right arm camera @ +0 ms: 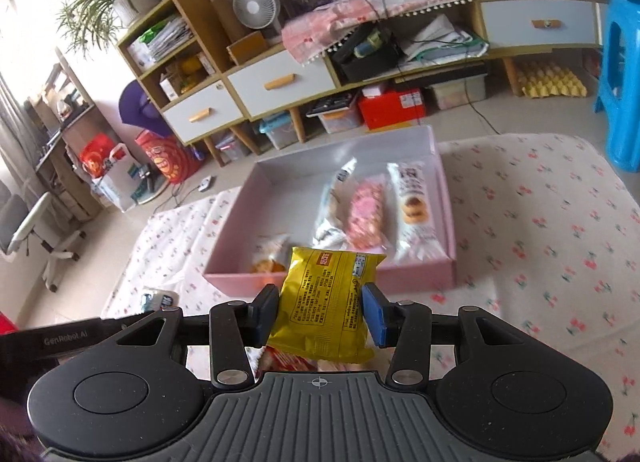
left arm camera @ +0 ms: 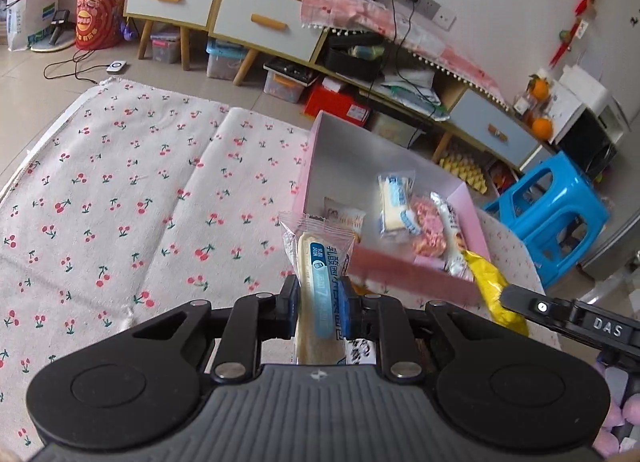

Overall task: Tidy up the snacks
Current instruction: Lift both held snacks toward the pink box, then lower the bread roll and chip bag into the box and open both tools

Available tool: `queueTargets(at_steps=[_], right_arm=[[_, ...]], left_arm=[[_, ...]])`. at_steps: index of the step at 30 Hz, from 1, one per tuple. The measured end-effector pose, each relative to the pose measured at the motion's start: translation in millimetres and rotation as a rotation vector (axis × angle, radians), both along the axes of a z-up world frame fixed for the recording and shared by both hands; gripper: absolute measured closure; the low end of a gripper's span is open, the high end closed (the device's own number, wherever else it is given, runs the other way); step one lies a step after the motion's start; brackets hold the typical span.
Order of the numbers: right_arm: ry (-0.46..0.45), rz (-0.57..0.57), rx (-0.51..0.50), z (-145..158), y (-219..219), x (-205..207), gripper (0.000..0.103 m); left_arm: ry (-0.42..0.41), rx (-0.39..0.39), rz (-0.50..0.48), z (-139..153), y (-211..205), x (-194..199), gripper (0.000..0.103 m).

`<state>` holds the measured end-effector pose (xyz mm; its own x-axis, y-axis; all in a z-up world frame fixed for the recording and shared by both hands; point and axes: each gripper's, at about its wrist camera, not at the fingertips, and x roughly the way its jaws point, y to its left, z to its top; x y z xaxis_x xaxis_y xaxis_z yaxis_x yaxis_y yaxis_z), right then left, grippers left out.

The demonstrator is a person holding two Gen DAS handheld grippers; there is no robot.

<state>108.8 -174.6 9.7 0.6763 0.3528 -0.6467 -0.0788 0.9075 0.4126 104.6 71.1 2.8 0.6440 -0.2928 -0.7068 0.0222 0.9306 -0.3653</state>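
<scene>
My left gripper (left arm camera: 319, 302) is shut on a long white and blue snack packet (left arm camera: 318, 286), held above the cherry-print cloth just left of the pink box (left arm camera: 416, 276). My right gripper (right arm camera: 322, 312) is shut on a yellow snack packet (right arm camera: 326, 302), held in front of the pink box's near wall (right arm camera: 332, 280). The yellow packet (left arm camera: 494, 290) and the right gripper also show in the left wrist view at lower right. Inside the box lie several packets: a white and blue one (right arm camera: 334, 201), a pink one (right arm camera: 366, 213), a white biscuit one (right arm camera: 414, 209) and a small orange one (right arm camera: 268, 258).
The cherry-print cloth (left arm camera: 120, 201) covers the surface. A small blue-white packet (right arm camera: 158, 300) lies on it left of the box. A blue plastic stool (left arm camera: 548, 209) stands at the right. Drawer cabinets (right arm camera: 280, 81) and storage bins line the far wall.
</scene>
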Motion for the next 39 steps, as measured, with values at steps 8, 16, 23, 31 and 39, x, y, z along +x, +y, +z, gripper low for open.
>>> queueTargets(at_steps=[8,16,23,31,39], right_arm=[[-0.013,0.070,0.043,-4,4,53,0.058],[-0.078,0.184,-0.012,-28,6,86,0.058],[-0.137,0.330,-0.158,-46,25,88,0.058],[-0.157,0.362,-0.168,-54,19,93,0.058],[-0.156,0.370,-0.169,-55,21,97,0.058]], left_arm=[[-0.047,0.037,-0.051,8,-21,40,0.085],[-0.076,0.104,-0.092,-6,-44,93,0.085],[-0.091,0.137,-0.096,-26,-56,127,0.085],[-0.071,0.132,-0.112,-41,-67,149,0.085],[-0.038,0.123,-0.111,-49,-65,155,0.084]])
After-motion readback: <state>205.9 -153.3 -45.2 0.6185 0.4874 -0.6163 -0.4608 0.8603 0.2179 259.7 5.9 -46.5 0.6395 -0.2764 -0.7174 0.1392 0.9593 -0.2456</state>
